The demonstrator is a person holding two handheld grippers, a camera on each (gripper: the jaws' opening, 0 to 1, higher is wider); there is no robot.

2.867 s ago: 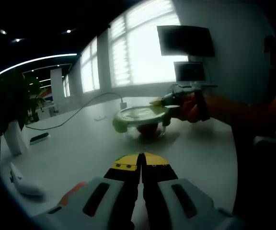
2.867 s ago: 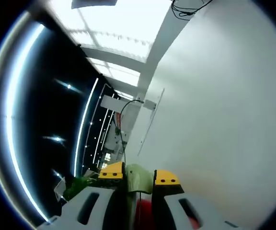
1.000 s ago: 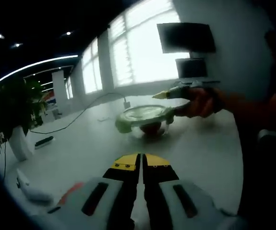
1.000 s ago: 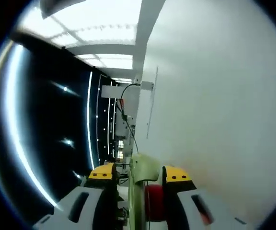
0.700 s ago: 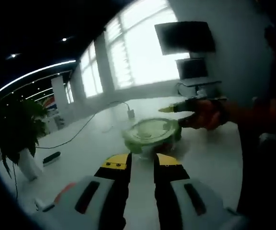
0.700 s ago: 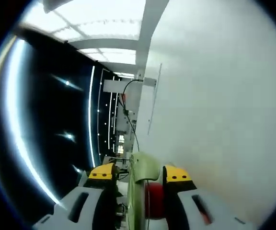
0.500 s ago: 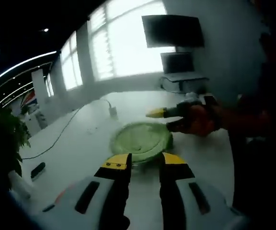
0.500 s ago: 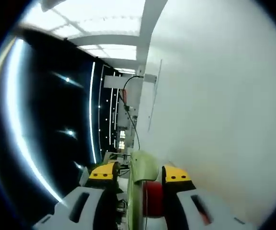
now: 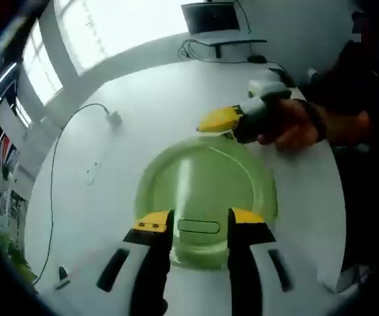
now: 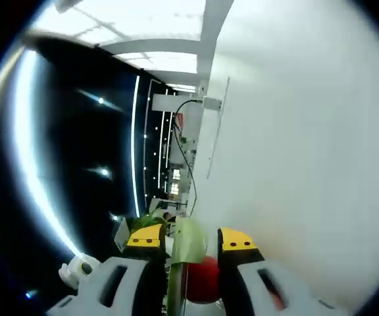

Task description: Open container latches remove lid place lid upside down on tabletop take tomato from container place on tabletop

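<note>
a: hovering over the green lid (image 9: 206,191) on the white bench (image 9: 143,112), left tongs (image 9: 194,224) parted, holding nothing.
b: right tongs (image 10: 189,242) straddle a latch (image 10: 188,242); tomato (image 10: 202,280) underneath, grip uncertain.

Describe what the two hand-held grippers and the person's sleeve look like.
Each hand-held gripper has two pale grey jaws with dark slots, black inner faces and yellow tips. That shows on the left hand-held gripper and on the right hand-held gripper. The hand on the right one comes out of a dark sleeve.
</note>
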